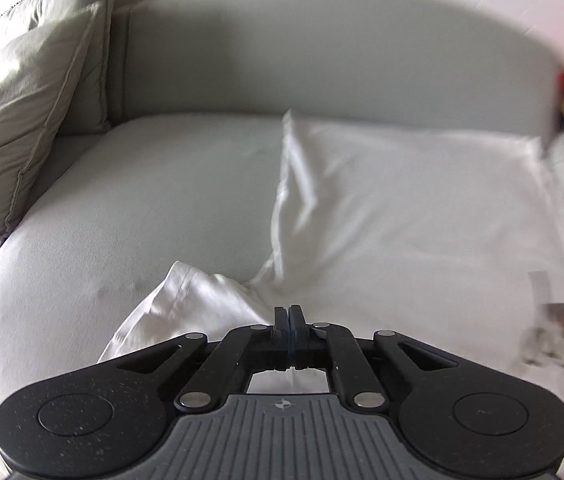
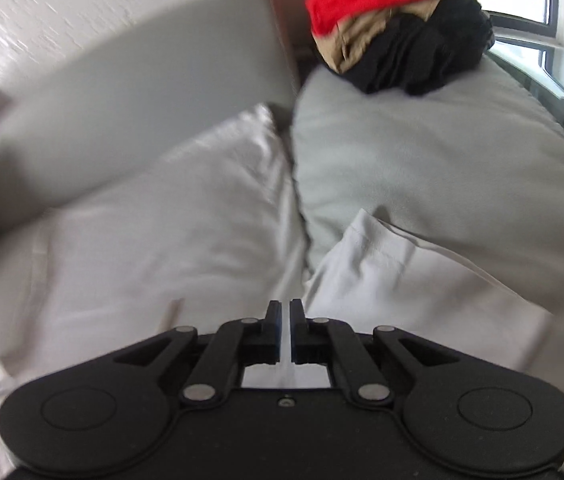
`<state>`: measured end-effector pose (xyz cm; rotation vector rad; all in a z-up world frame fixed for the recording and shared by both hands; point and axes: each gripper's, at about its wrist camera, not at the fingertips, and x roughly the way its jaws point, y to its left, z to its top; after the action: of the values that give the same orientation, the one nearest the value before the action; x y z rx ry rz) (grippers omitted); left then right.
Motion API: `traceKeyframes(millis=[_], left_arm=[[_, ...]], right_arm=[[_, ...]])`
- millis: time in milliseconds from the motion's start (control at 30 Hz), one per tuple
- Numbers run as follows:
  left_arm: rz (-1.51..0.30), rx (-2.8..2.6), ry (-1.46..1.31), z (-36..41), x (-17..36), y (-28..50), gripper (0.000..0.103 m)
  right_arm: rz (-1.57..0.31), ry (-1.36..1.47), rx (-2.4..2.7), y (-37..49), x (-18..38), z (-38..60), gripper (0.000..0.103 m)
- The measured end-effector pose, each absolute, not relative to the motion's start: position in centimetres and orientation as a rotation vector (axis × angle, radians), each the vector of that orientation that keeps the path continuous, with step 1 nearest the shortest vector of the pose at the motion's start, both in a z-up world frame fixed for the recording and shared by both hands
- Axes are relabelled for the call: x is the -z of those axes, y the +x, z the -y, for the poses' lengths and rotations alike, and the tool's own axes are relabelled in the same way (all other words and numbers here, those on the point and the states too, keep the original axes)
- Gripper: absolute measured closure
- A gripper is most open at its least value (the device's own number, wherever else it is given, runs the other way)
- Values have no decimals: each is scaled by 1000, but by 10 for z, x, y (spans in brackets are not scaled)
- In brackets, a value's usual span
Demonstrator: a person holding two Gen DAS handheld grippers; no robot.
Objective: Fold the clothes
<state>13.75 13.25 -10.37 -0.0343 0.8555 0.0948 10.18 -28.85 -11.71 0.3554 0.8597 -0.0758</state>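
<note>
Nearest you, the left tool (image 1: 289, 312) pinches the white T-shirt (image 1: 402, 208) and the right tool (image 2: 286, 308) clamps its fabric, likely tensioning it flat across the grey sofa (image 1: 142, 184); unfolded clothes (image 2: 398, 36) wait behind.

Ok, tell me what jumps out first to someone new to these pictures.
The white garment spread across the grey sofa seat fills both views, with the left gripper and right gripper each closed on its near edge. Next, the pile of red, tan and black clothes at the sofa's far right end.
</note>
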Motion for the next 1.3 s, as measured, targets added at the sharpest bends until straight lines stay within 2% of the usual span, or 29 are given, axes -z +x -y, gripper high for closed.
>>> traceKeyframes(millis=[133,233,367,467,533,600,633,767,900,967,1000,1133,1200,1267,1300], left_arm=[[-790,-24,-52,-131,61,93,97],[-807,-8,-59,-125,62,78,95],[-830,14,-69,-118,64,57,90],[-889,18,-91,-109,84,49,90],[-957,17,-110,-99,110,50,90],[-984,31,-71,-84,128,52,90],[-982,40,-35,-75,133,55,90],[-966,59,38,-56,151,68,85],[-978,27,83,-51,173,68,85],[-975,47,116,-48,173,53,88],[-979,60,107,-49,171,45,95],[-981,97,79,-53,166,20,96],[-999,94,91,-51,159,14,101],[-1019,94,99,-50,151,11,101],[-1026,105,88,-49,147,10,97]], right_arm=[[-808,422,-13,58,77,294,92],[-790,437,-46,35,67,292,86],[-765,457,-89,5,54,289,69],[-837,488,-75,1,79,283,66],[-904,487,-81,8,104,272,68],[-965,478,-94,19,128,261,82],[-996,473,-100,24,140,255,93],[-1013,422,-110,47,163,229,94],[-1024,343,-135,49,177,211,92],[-1031,299,-157,40,182,205,92],[-1036,282,-168,34,183,203,92],[-1062,291,-196,-1,176,207,94],[-1068,308,-183,-16,172,211,94],[-1109,363,-183,-23,169,218,93],[-1120,391,-183,-27,168,222,93]])
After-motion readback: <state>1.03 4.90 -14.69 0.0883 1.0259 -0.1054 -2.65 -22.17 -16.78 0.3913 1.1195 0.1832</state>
